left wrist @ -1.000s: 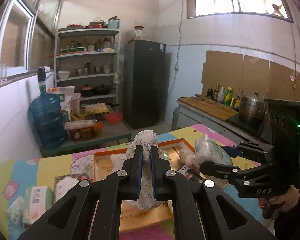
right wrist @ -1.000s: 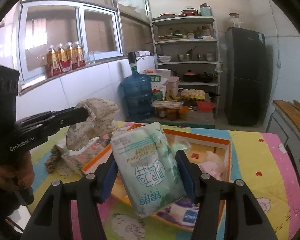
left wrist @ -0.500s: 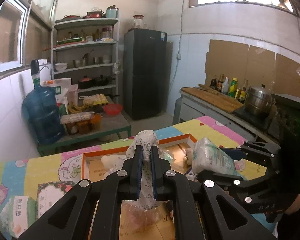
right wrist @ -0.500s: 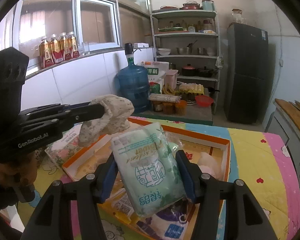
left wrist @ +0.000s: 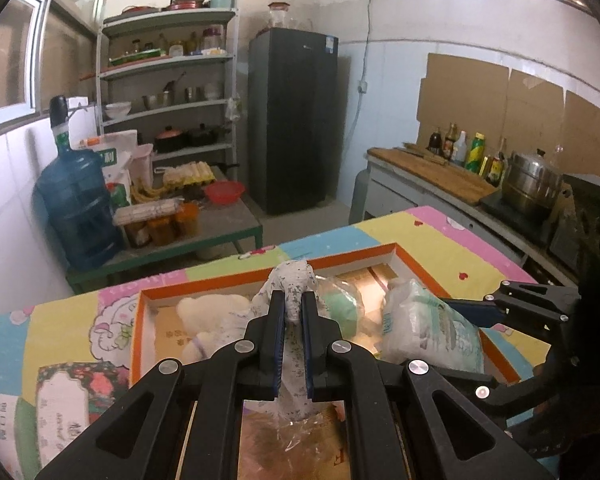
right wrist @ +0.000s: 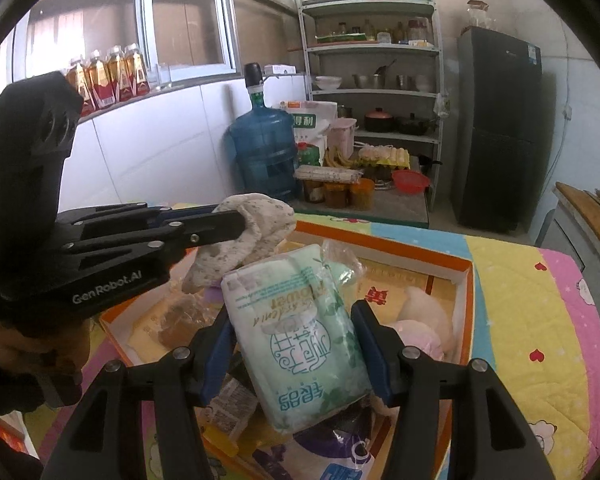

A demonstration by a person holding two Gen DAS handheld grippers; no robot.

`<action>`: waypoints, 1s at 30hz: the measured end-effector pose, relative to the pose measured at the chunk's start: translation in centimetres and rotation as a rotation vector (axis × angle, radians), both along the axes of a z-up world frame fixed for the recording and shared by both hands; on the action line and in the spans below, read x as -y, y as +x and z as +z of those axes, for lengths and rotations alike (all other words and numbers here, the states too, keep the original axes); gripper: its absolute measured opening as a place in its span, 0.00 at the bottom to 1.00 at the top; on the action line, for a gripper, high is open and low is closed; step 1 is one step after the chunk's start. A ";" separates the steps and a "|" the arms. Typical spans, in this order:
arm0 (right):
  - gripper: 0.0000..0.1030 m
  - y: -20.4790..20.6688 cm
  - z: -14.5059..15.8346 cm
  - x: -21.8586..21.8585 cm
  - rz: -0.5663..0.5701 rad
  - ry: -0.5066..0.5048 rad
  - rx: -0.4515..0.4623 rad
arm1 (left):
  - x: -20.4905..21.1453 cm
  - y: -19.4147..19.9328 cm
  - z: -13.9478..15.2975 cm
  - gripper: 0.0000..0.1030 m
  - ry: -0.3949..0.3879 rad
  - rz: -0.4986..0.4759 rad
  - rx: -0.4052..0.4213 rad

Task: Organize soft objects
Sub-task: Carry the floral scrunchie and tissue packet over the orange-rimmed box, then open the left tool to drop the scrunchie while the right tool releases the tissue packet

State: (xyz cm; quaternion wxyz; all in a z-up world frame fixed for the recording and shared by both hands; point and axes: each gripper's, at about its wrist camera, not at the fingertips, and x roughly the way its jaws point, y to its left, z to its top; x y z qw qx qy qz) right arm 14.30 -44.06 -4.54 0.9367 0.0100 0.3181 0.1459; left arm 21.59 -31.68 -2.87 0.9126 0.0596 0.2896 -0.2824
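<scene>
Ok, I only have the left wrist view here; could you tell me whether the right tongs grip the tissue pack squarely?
Observer: Yes, the right tongs clamp the tissue pack by both long sides, near its middle.
Operator: Thanks. What lies in the box beside it?
Observer: A pink soft lump lies in the box, on the side away from the left tongs.
Operator: And my cloth?
Observer: The cloth droops from them above the box, clear of its floor.

At frame centre, the black left gripper (left wrist: 291, 320) pinched a speckled white cloth bundle (left wrist: 294, 344) above the orange-rimmed cardboard box (left wrist: 416, 258).
</scene>
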 end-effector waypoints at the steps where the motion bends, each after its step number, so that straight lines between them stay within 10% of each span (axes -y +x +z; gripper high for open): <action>1: 0.56 0.1 -0.1 0.0 0.002 0.000 -0.003 | 0.0 0.2 -0.1 0.07 0.003 -0.001 -0.004; 30: 0.56 1.1 -1.6 -0.1 0.006 -0.006 -0.049 | 1.2 2.8 -4.4 0.08 -0.028 -0.023 -0.166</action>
